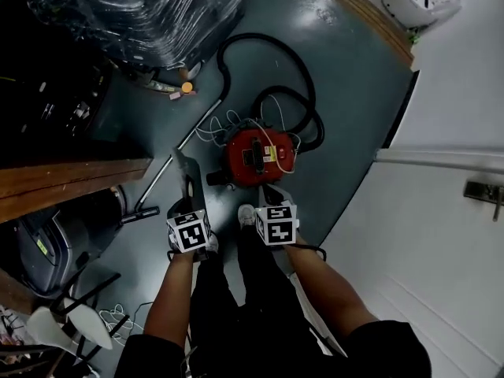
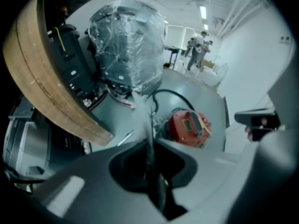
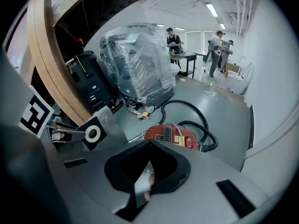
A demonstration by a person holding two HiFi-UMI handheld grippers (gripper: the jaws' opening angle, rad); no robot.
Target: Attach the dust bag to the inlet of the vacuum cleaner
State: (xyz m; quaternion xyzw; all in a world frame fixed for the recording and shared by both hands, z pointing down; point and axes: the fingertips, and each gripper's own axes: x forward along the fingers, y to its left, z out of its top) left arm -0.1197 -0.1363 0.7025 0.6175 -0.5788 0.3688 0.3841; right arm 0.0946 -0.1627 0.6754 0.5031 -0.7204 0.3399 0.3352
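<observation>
The red vacuum cleaner (image 1: 260, 154) sits on the dark floor ahead of my feet, with its black hose (image 1: 272, 61) looped behind it. My left gripper (image 1: 191, 203) is shut on the grey dust bag (image 1: 187, 178), which sticks out forward, left of the cleaner. In the left gripper view the bag (image 2: 142, 118) shows edge-on between the jaws of the left gripper (image 2: 152, 143). The right gripper view shows the bag's black collar with a white ring (image 3: 93, 133). My right gripper (image 1: 272, 189) is shut and holds nothing, just short of the cleaner (image 3: 169, 135).
A wooden tabletop edge (image 1: 71, 178) juts in at the left. A plastic-wrapped stack (image 1: 150, 14) stands at the back left. A metal wand (image 1: 179, 150) and white cables (image 1: 220, 124) lie by the cleaner. A white wall and door (image 1: 441, 211) are at the right. People (image 3: 218, 48) stand far off.
</observation>
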